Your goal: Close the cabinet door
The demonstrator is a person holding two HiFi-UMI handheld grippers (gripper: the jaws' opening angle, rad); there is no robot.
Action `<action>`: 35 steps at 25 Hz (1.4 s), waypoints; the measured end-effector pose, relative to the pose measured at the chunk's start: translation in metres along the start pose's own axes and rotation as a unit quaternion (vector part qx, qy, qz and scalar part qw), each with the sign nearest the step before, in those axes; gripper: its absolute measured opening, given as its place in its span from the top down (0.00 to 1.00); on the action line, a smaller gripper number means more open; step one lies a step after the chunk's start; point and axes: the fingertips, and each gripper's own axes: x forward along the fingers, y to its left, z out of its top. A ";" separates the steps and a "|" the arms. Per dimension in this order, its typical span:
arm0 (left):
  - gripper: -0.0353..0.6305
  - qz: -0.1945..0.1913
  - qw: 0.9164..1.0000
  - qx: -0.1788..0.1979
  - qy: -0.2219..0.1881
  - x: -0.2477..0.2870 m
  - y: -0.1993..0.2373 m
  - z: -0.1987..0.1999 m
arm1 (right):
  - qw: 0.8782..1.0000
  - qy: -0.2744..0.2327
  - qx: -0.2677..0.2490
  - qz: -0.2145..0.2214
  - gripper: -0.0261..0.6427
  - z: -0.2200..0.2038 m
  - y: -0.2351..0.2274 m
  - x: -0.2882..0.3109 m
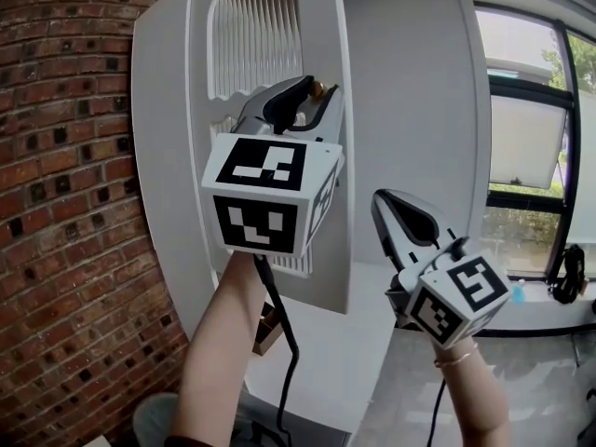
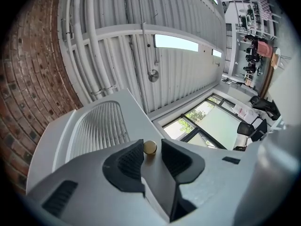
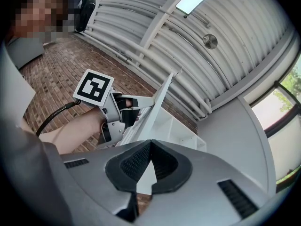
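The white cabinet door (image 1: pixel 168 156) stands swung open, with a ribbed glass panel (image 1: pixel 253 31) in its upper part. Its small brass knob (image 1: pixel 318 89) sits at the door's free edge. My left gripper (image 1: pixel 312 96) is raised to that knob. In the left gripper view the knob (image 2: pixel 149 147) lies between the tips of the left gripper (image 2: pixel 151 149), close to the left pad, with a slit left on the right side. My right gripper (image 1: pixel 384 203) hangs lower and to the right, away from the door, pointing upward. Its jaws (image 3: pixel 150 144) are shut tip to tip on nothing.
A red brick wall (image 1: pixel 56 203) runs along the left, behind the door. The white cabinet body with shelves (image 3: pixel 181 131) lies beyond the door edge. A grey wall (image 1: pixel 410 82) and a tall window (image 1: pixel 531 156) fill the right. A black cable (image 1: pixel 279 343) trails from the left gripper.
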 end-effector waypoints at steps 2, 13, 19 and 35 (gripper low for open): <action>0.76 0.004 1.000 -0.004 -0.004 0.003 0.001 -0.002 | 1.000 0.002 -0.002 -0.003 0.96 -0.003 -0.002 0.002; 0.82 0.028 0.999 0.026 0.036 0.034 -0.006 -0.027 | 0.999 0.020 0.014 -0.021 0.96 -0.016 -0.032 0.016; 0.82 0.043 0.996 0.042 0.060 0.056 -0.009 -0.045 | 0.999 0.025 0.034 -0.022 0.96 -0.038 -0.056 0.022; 0.82 0.098 0.982 0.092 0.132 0.129 0.011 -0.126 | 0.994 0.033 0.085 0.055 0.96 -0.125 -0.102 0.089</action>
